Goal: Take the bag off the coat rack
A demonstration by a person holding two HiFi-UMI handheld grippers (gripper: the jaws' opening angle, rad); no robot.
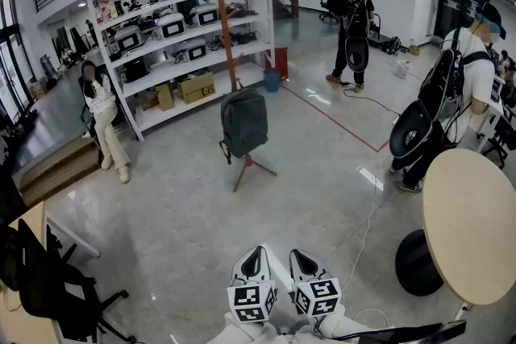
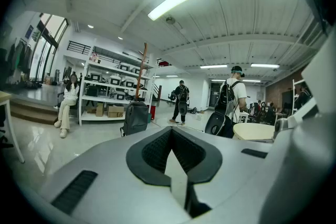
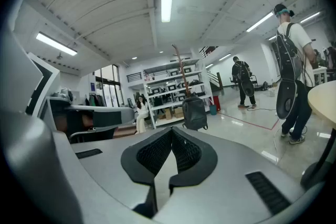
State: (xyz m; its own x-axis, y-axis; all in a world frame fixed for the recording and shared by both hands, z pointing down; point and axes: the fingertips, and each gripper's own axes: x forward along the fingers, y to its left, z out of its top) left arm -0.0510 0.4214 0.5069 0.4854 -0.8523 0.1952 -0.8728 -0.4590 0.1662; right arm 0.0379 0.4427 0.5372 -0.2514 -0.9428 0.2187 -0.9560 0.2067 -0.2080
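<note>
A dark grey backpack point(image 1: 244, 122) hangs low on a wooden coat rack point(image 1: 225, 28) that stands on splayed feet in the middle of the floor. Both grippers are held low at the bottom of the head view, well short of the bag and side by side. My left gripper point(image 1: 256, 250) has its jaws together with nothing between them. My right gripper point(image 1: 297, 253) is likewise shut and empty. The left gripper view shows the backpack point(image 2: 135, 118) far ahead on the rack point(image 2: 142, 71). In the right gripper view the backpack point(image 3: 194, 113) hangs straight beyond the closed tips.
White shelving point(image 1: 185, 36) with boxes stands behind the rack. A person point(image 1: 105, 121) sits at its left. A round table point(image 1: 472, 221) is close on my right, with a person point(image 1: 455, 93) beside it. Another person point(image 1: 352, 28) stands farther back. A black chair point(image 1: 48, 286) is at my left.
</note>
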